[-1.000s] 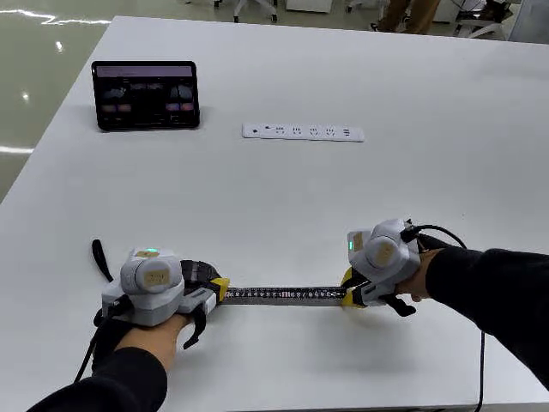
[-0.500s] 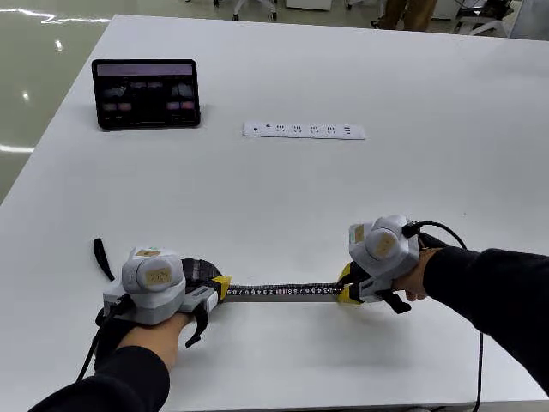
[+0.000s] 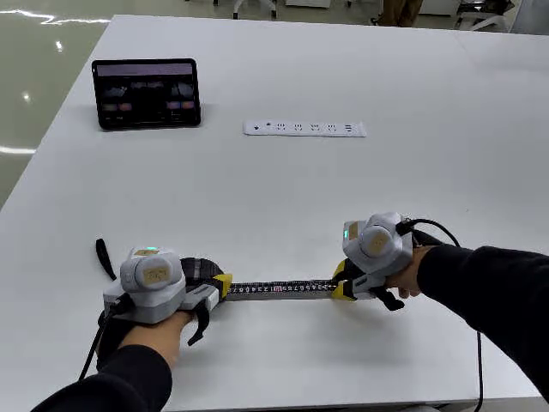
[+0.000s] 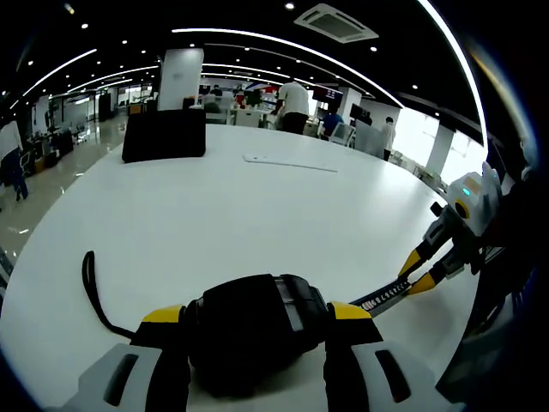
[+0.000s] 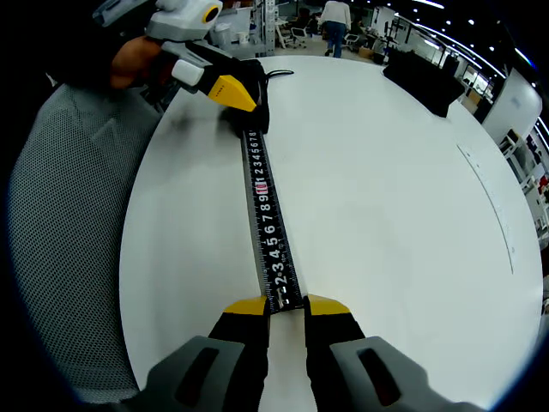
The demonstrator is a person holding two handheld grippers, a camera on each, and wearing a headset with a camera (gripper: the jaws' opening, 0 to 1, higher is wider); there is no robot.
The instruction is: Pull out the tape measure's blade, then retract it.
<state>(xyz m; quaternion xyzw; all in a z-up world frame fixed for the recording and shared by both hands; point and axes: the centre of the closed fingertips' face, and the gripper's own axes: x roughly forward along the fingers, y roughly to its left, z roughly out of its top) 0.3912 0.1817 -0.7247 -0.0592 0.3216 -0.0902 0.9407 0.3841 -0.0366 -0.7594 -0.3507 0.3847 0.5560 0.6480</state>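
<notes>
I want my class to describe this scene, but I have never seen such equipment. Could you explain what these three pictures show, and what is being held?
There is no robot here: a person holds a hand-held claw in each hand. The wide picture comes from a camera on the person's head, looking down at a white table. The two round pictures come from cameras riding on the claws themselves. The left claw is shut on a black tape measure case. The right claw pinches the end of the blade, which is drawn out flat along the table between them. Farther back are a dark tablet and a white power strip. A black strap trails from the case.
</notes>
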